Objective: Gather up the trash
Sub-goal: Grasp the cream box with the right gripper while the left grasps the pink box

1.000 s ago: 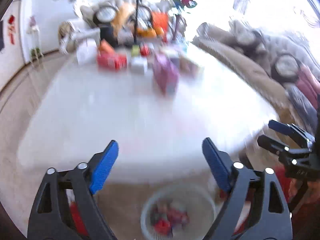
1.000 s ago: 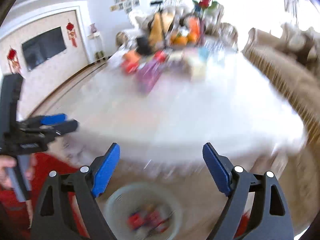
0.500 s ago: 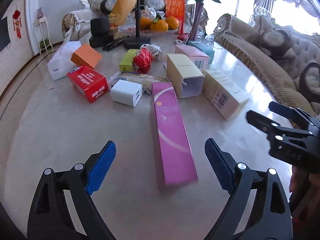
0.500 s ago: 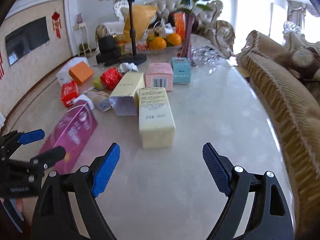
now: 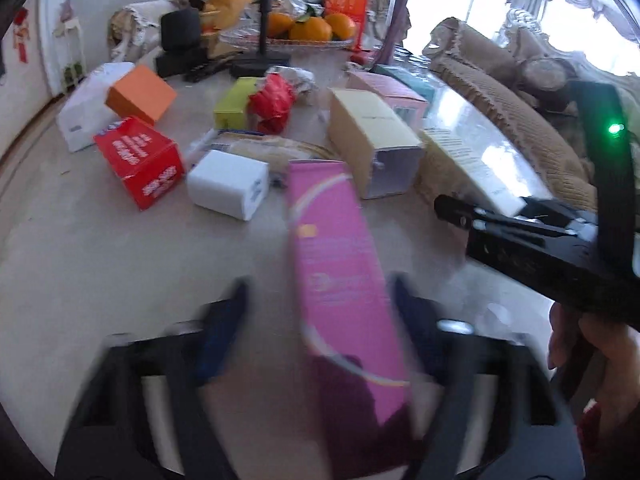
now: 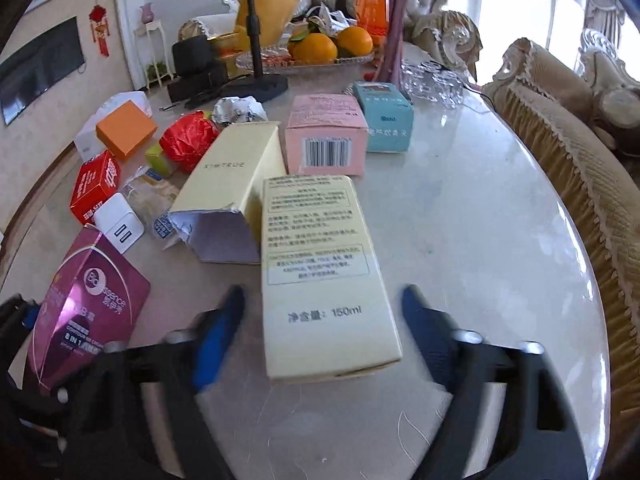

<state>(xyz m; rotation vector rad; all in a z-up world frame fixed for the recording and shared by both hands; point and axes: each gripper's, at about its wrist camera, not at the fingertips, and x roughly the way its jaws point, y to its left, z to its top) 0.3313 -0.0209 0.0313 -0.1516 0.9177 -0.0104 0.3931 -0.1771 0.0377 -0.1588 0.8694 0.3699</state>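
A long pink box (image 5: 340, 264) lies on the marble table (image 5: 100, 248), pointing away from me. My left gripper (image 5: 318, 292) straddles its near end, jaws closing and blurred, pads not seen pressing on it. A pale yellow box (image 6: 320, 256) with printed text lies between the fingers of my right gripper (image 6: 322, 298), whose jaws are also closing, with a gap showing on the left side. The right wrist view catches the pink box (image 6: 88, 304) at lower left beside the left gripper (image 6: 24, 320). The right gripper (image 5: 520, 232) and a hand (image 5: 592, 352) appear at the left wrist view's right edge.
More litter lies beyond: an opened cream box (image 6: 236, 176), a pink barcode box (image 6: 324, 136), a teal box (image 6: 384, 120), a red box (image 5: 140, 160), a white cube box (image 5: 228, 188), an orange box (image 5: 140, 94), a red wrapper (image 5: 272, 100). A fruit dish (image 6: 320, 46) stands behind; a sofa (image 6: 580, 168) runs along the right.
Both grippers swung from above a bin beside the table to low over the tabletop. Their jaws have narrowed, the left around the pink box, the right around the yellow box.
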